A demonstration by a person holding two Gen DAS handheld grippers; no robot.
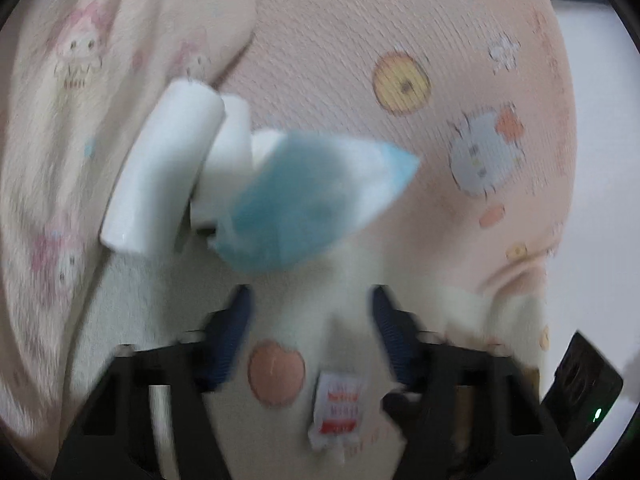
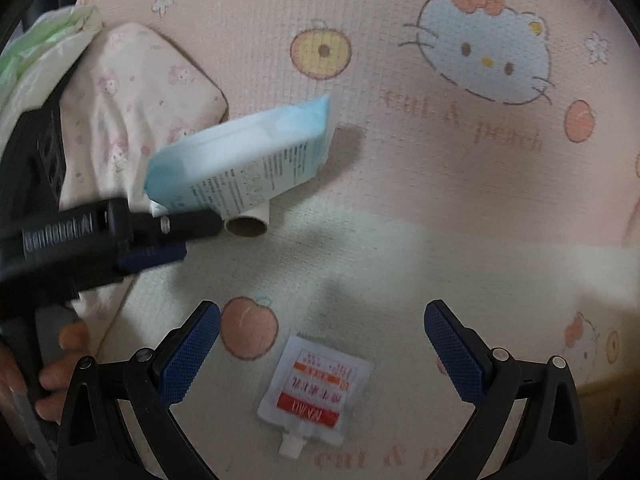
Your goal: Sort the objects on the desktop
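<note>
1. My right claw (image 2: 322, 308) is spread as wide as it goes and holds nothing. It points steeply down, with the sachet (image 2: 316, 388) lying flat between its jaws, towards the near side.
2. The sachet is thin and limp on the cream blanket (image 2: 400, 264), so I'd push the tips down into the cloth on either side of it before closing. Otherwise the pads will likely skate over it.
3. I'd grip across the printed body, not the small white spout at the near edge, and keep clear of the blanket so no fold gets pinched.
4. My left claw (image 1: 312, 292) is partly open, and its own blurred view shows only blanket between the pads. The blue-and-white packet (image 2: 240, 160) sits just beyond its tips. I cannot tell whether it touches them.
5. A cardboard tube (image 2: 248, 226) lies under the packet's near edge, to the left of the sachet and far enough to stay undisturbed.
6. Further left is a printed pillow (image 2: 140, 120), and the pink cat mat (image 2: 440, 180) fills the far side.
</note>
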